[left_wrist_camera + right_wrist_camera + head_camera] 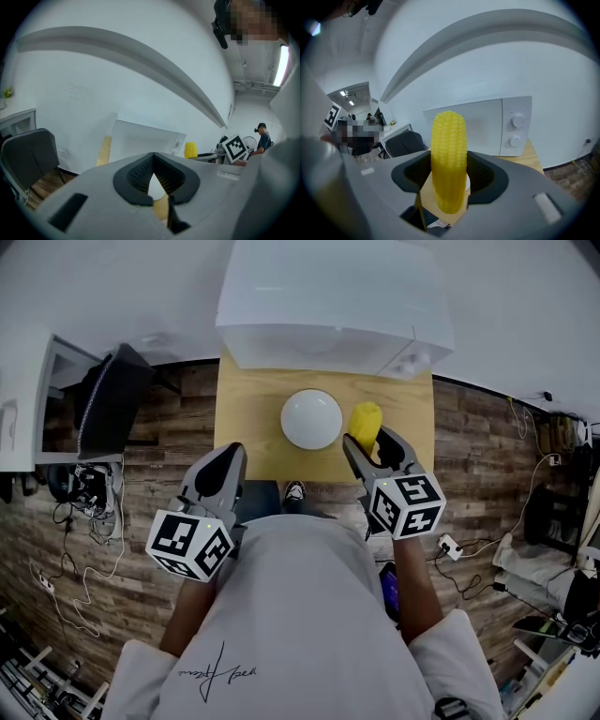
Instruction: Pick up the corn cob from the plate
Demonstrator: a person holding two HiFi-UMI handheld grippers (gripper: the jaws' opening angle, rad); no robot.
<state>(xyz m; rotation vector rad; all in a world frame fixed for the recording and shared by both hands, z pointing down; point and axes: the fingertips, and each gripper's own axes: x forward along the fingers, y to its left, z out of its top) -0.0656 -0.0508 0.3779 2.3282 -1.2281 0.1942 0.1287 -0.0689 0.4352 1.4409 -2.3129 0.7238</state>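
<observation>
At the far left, a dark chair [112,399] stands on the wooden floor [169,442], beside the light wooden surface [246,418]. The left hand-held gripper [232,454] hangs over the near left corner of this surface. In the left gripper view its two dark pads meet at the tips, so it is clenched and there is nothing between them. Its marker cube [190,545] is close in front of the person's white shirt [300,615].

In the middle of the surface lies the white plate [311,418], and nothing is seen on it. Behind the plate, against the wall, stands a white microwave [333,306]. Its two knobs are seen in the right gripper view.

Just to the right of the plate is the yellow corn cob [366,421]. It is not on the plate. The right hand-held gripper [449,166] is grasping it, with one pad on each side of its lower half. The cob stands upright between the jaws and its rounded top rises well above them. Its lower end is over the wood of the surface, but I cannot tell if it touches there.

On the floor at the right lie a power strip [448,545] and some cables.
</observation>
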